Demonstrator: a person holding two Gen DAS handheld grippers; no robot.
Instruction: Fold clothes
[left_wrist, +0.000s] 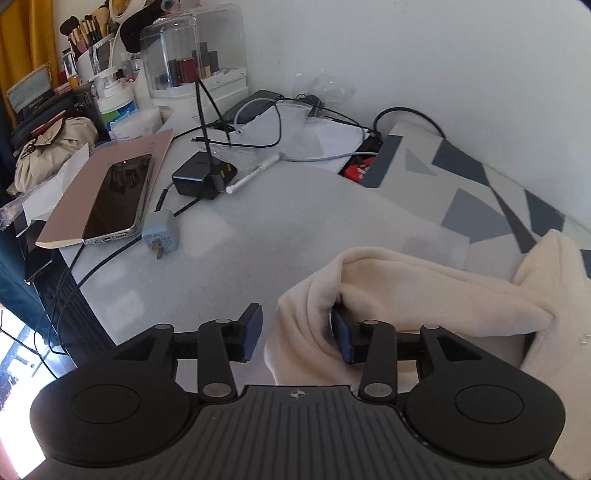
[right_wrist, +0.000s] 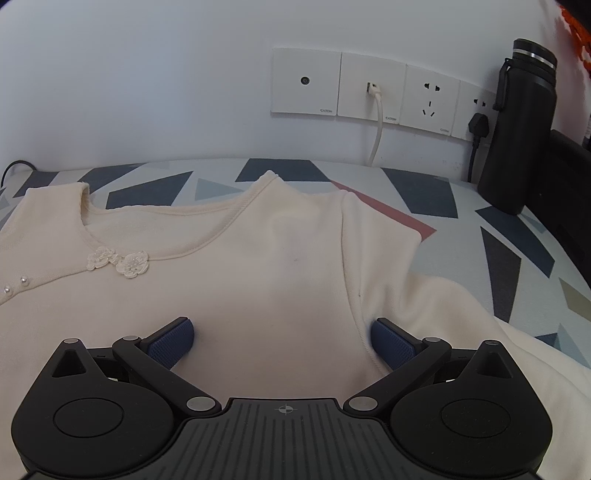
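Wall socket plates (right_wrist: 369, 86) each read "CATON".

Left tongs (left_wrist: 297, 338) open w/ cream garment (left_wrist: 406, 291) fold between pads, phone (left_wrist: 118, 199) beyond.

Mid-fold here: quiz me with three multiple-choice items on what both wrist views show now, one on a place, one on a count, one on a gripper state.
1. Where does the phone lie?
A. On a pink notebook
B. On the cream top
C. On the patterned mat

2. How many flower-shaped buttons sit at the neckline of the cream top?
A. One
B. Two
C. Four

3. How does the right hand-held gripper stand?
A. Shut on a sleeve
B. Shut on nothing
C. Open over the top's chest

Answers:
1 A, the phone rests on the pink notebook at the left of the table.
2 B, two flowers sit side by side.
3 C, its blue pads stand wide apart with cloth flat between them.
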